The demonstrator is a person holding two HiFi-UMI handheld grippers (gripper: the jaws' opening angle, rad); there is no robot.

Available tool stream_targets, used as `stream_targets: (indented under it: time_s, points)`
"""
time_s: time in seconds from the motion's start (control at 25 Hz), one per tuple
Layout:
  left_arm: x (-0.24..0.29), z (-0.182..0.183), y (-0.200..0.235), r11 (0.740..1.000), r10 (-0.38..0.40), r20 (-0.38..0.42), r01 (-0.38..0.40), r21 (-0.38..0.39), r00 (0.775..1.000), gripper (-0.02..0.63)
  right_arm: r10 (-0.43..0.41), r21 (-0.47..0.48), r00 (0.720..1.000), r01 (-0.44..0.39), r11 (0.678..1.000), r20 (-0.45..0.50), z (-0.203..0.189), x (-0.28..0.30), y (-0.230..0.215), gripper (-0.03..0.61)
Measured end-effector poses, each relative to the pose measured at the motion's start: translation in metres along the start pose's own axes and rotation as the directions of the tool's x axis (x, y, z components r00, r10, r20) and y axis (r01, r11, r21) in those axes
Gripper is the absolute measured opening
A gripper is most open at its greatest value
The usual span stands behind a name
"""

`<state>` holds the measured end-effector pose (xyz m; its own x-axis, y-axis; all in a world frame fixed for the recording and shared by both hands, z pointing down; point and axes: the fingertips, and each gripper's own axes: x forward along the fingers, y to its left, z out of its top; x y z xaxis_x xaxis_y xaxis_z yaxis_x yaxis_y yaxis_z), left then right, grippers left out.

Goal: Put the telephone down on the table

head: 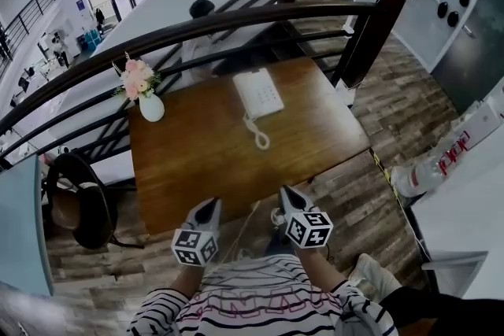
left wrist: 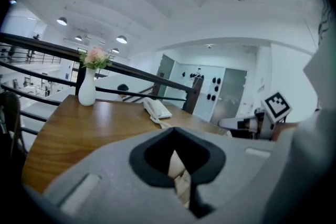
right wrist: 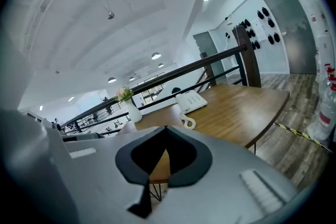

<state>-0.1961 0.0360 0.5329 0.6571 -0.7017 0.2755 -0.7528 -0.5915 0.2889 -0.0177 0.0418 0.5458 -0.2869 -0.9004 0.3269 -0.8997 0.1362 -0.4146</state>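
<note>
A white telephone (head: pixel 258 93) with a coiled cord (head: pixel 257 134) lies on the far half of the wooden table (head: pixel 205 161), near the railing. It also shows as the telephone (left wrist: pixel 156 108) in the left gripper view and the telephone (right wrist: pixel 190 100) in the right gripper view. My left gripper (head: pixel 210 206) and right gripper (head: pixel 287 194) hover side by side over the table's near edge, well short of the phone. Both are shut with nothing between their jaws.
A white vase with pink flowers (head: pixel 146 94) stands at the table's far left corner. A dark metal railing (head: pixel 236 20) runs behind the table. A black bag (head: pixel 79 201) sits on the floor at the left. A white bottle (head: pixel 429 169) lies at the right.
</note>
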Motion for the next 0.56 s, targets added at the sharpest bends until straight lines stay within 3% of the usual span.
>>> stream_targets:
  time_s: [0.56]
  points:
    - [-0.0022, -0.0012, 0.0058, 1.0, 0.017, -0.006, -0.017, -0.014, 1.0, 0.002, -0.022, 0.022, 1.0, 0.022, 1.0, 0.021, -0.0002, -0.0005, 0.0021, 0.0]
